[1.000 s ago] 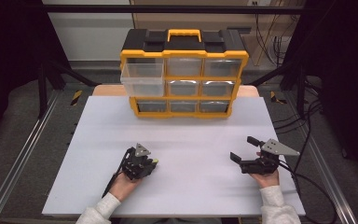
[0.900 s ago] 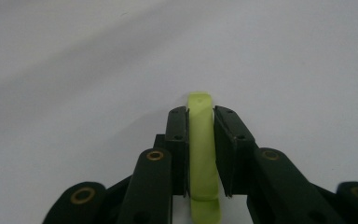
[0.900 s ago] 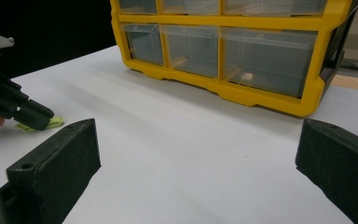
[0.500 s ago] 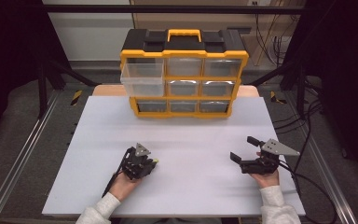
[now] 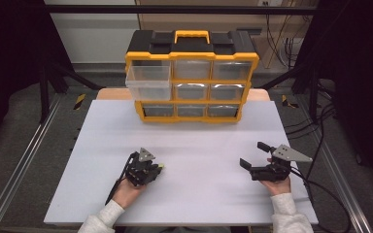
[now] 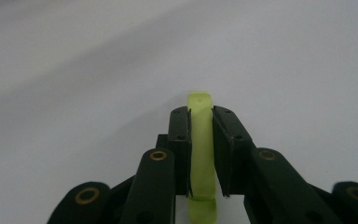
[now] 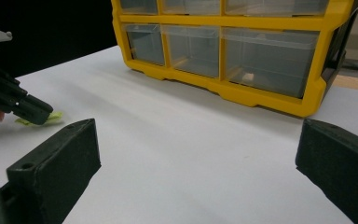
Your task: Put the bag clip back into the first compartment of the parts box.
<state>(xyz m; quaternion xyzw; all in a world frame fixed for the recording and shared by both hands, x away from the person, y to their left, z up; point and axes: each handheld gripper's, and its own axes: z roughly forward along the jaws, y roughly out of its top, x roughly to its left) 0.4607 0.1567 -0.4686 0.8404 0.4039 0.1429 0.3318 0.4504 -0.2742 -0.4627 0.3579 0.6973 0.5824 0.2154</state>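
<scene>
Yellow-green strip [image 6: 201,140] in left claw [image 5: 156,167], white tabletop [image 5: 194,145], dark room

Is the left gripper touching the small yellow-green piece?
Touching. In the left gripper view, the left gripper has both pads pressed on the yellow-green piece, with no gap.

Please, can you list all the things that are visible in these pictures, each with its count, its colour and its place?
Drawer cabinet: one, yellow frame with black top and clear drawers, at the far edge of the table; its upper-left drawer stands pulled out.
Small flat piece: one, yellow-green, clamped between the left gripper's jaws.
Table: one, white top.
Left gripper: one, black, near the front left, shut on the piece.
Right gripper: one, black, near the front right, jaws wide apart with nothing between them.
Sleeves: two, light, at the bottom edge.
</scene>
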